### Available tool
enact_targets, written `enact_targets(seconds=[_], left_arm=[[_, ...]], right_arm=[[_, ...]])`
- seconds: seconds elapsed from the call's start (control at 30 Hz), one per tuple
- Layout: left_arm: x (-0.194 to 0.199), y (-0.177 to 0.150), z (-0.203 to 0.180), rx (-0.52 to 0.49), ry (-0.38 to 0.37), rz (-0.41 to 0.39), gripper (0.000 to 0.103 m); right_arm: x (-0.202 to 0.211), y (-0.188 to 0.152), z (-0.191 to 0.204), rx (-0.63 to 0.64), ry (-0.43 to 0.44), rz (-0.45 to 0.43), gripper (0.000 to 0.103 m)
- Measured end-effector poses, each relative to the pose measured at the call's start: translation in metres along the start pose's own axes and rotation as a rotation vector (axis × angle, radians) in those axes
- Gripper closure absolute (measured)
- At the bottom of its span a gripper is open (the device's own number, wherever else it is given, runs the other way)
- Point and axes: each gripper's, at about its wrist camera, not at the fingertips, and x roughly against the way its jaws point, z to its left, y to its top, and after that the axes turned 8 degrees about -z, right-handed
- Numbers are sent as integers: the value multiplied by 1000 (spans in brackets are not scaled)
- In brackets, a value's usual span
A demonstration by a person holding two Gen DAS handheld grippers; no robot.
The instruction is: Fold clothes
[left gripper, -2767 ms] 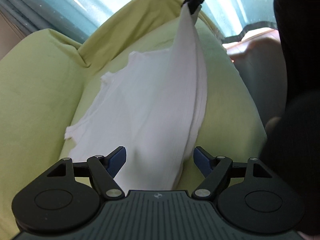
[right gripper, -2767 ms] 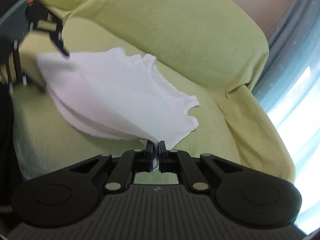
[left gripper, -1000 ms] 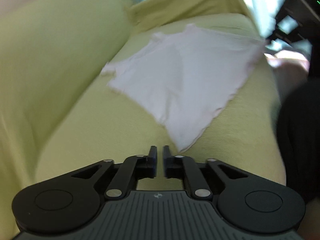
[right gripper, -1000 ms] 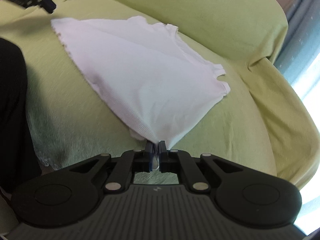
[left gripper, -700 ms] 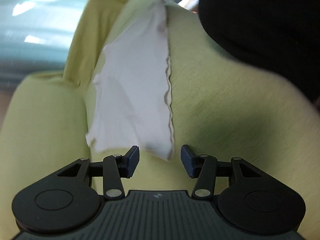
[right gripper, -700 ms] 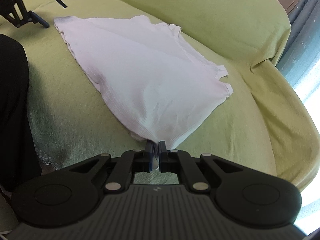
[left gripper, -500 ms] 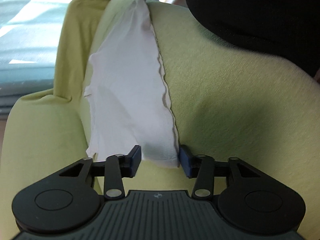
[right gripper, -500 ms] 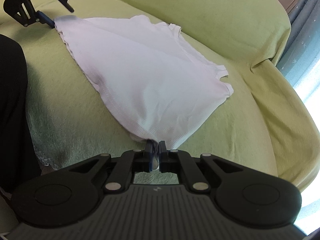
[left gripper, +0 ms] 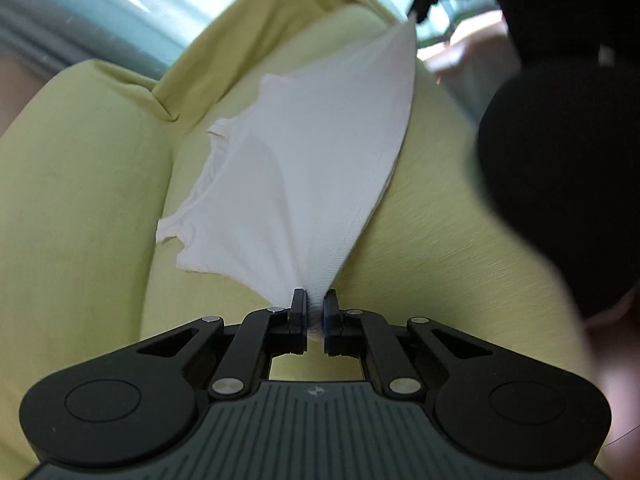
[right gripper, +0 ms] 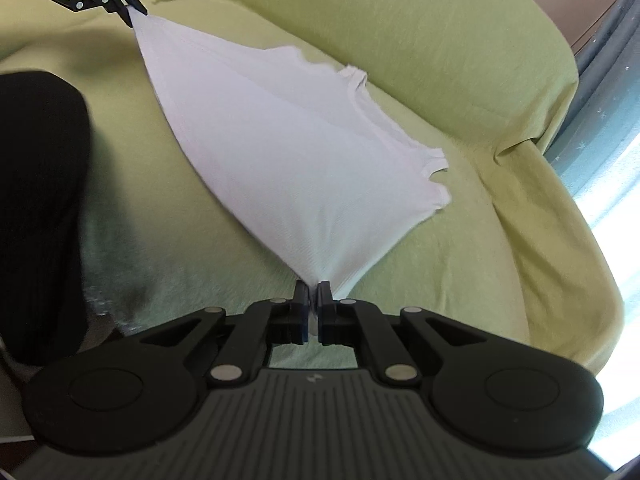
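- Left gripper (left gripper: 315, 312) pinched tight on one corner of white shirt (left gripper: 312, 168); right gripper (right gripper: 313, 304) clamped on the opp. corner.
- Shirt stretched taut btwn both, just above green sofa seat (right gripper: 460, 248), sleeve end trailing twd sofa backrest (right gripper: 400, 20) — prob. to flatten before folding.
- Dark-clothed leg (right gripper: 40, 180) at sofa's front edge, near shirt; curtain (right gripper: 600, 80) beyond sofa arm.
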Motion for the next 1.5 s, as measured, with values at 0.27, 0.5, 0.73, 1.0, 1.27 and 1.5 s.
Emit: enact_targets(seconds=[0.27,0.5,0.73,1.0,1.27,1.5], left_arm=[[37,10,42,242,16,-65,98],[-39,20,157,484,6,-41,98],[-146,-13,218,721,-26,47,97],[-166,-52,221,902,53,20,78],[-133,-81,215,1169,14,-104,59],[-168,-75,211,1236,-2,-127,61]], right_arm=[[62,20,-6,-56,38,-71,101],[-2,55,-118,-282,55,-87,101],[-140,21,-206,-634,161,60,101],[-147,-32,-230,-959,58,-37,88],[-123,-59,-200,-1187,182,-110,65],[-143,-52,-187,-1201,158,-91,65]])
